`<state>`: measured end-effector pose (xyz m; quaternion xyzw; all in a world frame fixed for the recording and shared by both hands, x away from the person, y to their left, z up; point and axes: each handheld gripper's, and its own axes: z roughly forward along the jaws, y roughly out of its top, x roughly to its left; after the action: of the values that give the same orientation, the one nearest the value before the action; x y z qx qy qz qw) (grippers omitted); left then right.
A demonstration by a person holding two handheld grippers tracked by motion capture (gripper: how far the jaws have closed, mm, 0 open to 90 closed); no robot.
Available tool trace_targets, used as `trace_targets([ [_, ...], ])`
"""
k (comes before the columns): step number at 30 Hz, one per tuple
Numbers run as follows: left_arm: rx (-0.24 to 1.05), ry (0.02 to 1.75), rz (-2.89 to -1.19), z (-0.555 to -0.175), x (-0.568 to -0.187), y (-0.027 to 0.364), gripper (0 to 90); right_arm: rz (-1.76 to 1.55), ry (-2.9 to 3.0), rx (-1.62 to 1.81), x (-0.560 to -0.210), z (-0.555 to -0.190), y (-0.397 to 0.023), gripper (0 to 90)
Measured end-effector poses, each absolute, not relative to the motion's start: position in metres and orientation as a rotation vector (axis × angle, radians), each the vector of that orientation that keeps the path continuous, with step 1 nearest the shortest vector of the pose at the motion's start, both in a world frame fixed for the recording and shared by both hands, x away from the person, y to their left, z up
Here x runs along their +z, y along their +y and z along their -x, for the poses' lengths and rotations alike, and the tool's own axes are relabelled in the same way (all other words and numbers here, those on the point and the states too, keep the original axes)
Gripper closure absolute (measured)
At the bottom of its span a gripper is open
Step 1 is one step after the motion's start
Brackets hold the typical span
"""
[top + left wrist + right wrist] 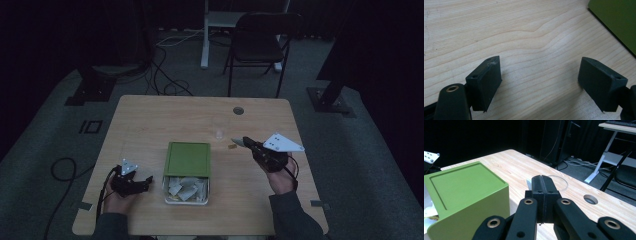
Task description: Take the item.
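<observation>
Looking down from the high view, we see a wooden table (150,120) with a green box (188,159) near its middle, its green lid slid back so that the near end of a white tray (186,189) full of small white packets shows. We hold our left gripper (141,183) low at the near left of the table, just beside the box; in the left gripper view its two black jaws stand wide apart over bare wood, with nothing between them and a corner of the green box (616,22) at the upper right. Our right gripper (242,142) hovers to the right of the box's far end, its jaws pressed together on a small pale packet (237,141) that juts from their tips. In the right gripper view the closed right gripper (543,185) points across the table beside the green box (466,195), with a pale edge of the packet (529,183) showing at the left of the jaws. Near it on the table lie a small clear cup (219,133) and a small tan scrap (232,147).
</observation>
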<state>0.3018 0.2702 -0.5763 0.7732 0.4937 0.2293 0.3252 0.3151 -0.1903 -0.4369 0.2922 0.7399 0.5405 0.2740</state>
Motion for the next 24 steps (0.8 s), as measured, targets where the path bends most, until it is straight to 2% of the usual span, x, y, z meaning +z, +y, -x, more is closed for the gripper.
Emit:
trace_targets([
  [24,0.601,1.295,-2.025,-0.302,-0.576,0.27,19.6,-0.802,1.985,1.493,-0.436,-0.335,-0.178,90.0],
])
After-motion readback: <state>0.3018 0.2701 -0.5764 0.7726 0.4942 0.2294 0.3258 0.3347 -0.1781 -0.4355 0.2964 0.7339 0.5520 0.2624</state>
